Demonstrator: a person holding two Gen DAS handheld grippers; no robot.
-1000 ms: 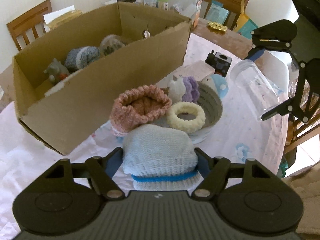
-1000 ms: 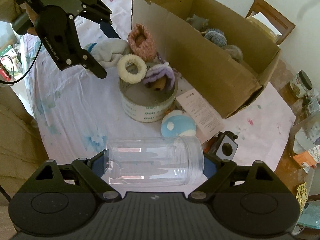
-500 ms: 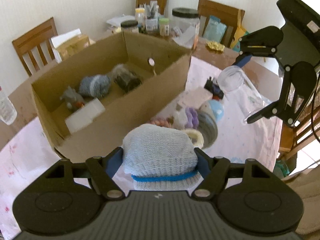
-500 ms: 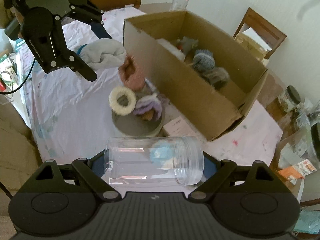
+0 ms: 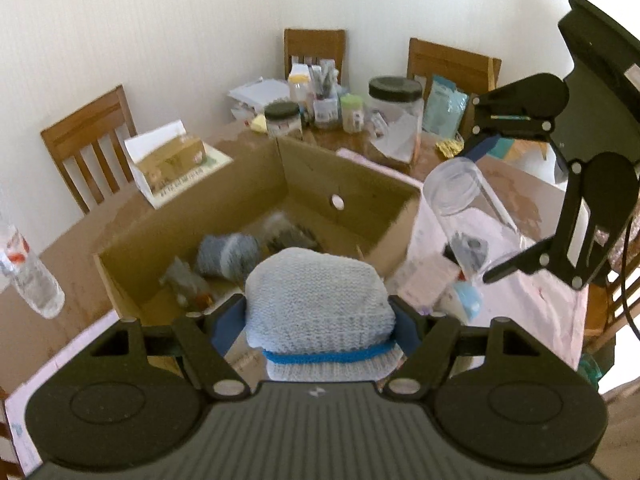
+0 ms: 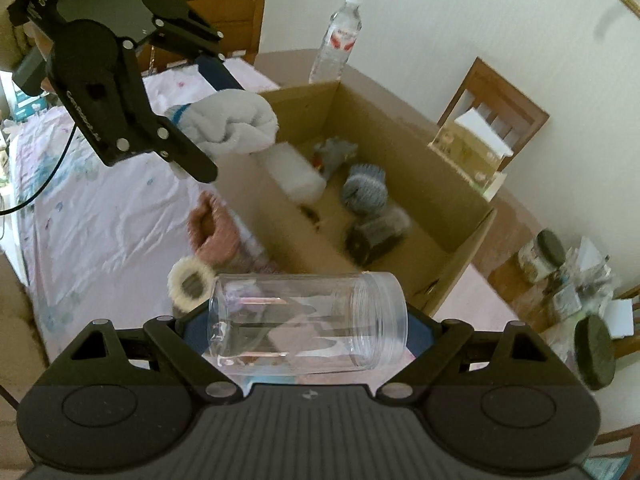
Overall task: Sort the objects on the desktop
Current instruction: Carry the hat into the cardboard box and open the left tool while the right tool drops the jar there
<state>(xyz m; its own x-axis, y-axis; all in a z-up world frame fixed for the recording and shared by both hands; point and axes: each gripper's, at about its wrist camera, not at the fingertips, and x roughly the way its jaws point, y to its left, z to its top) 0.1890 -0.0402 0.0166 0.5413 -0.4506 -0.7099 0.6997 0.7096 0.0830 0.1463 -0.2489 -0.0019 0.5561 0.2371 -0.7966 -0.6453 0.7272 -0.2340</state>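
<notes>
Left gripper (image 5: 320, 316): clamped on pale-blue knit hat (image 5: 320, 300), held in the air at box (image 5: 256, 216) near edge. Right gripper (image 6: 308, 320): clamped on clear jar (image 6: 308, 320), lying crosswise between fingers, beside box corner. Box: open cardboard; holds grey knits (image 6: 366, 190), white block (image 6: 294, 176). Table (image 6: 100, 232): floral cloth; pink knit (image 6: 212, 232), cream ring (image 6: 190, 284). Wooden chairs (image 5: 88, 136), white walls.

Pale-blue knit hat (image 5: 320, 300), blue band; brown box (image 5: 352, 188)
</notes>
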